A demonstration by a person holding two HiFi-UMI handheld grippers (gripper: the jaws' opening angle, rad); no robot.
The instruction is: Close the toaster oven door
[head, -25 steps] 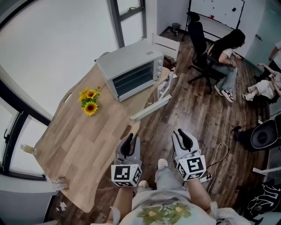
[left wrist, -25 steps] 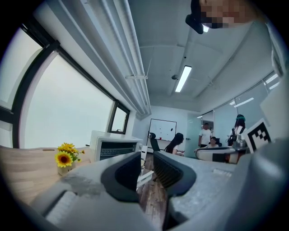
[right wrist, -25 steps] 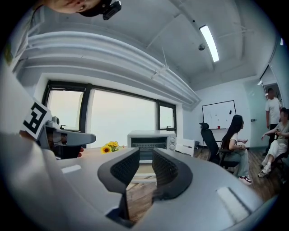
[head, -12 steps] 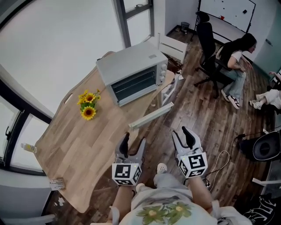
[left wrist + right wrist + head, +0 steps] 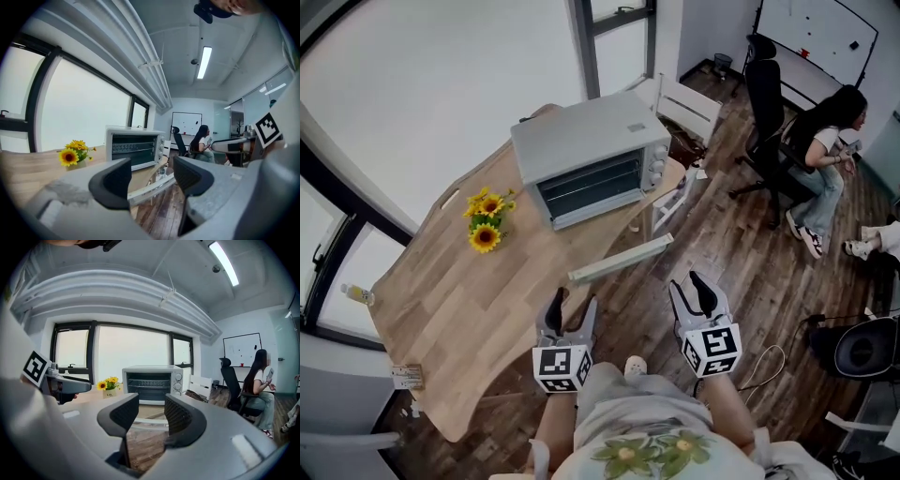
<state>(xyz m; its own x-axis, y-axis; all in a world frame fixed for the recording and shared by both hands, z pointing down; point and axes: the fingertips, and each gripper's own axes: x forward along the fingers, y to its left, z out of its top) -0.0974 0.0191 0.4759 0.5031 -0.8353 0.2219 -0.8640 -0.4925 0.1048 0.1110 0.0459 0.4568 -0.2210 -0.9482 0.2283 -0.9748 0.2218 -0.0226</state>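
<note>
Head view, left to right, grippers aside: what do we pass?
bottle → sunflowers → toaster oven → seated person

I see both my grippers, left gripper (image 5: 572,306) and right gripper (image 5: 690,289), as pale grey shells with black ribbed pads (image 5: 179,417). Each carries a white cube (image 5: 712,349) with black square markers. My light T-shirt (image 5: 642,456) has a green-and-yellow flower print, worn over grey trousers (image 5: 623,386).

Illegible markings on toaster oven (image 5: 581,141) dials (image 5: 657,167)
</note>
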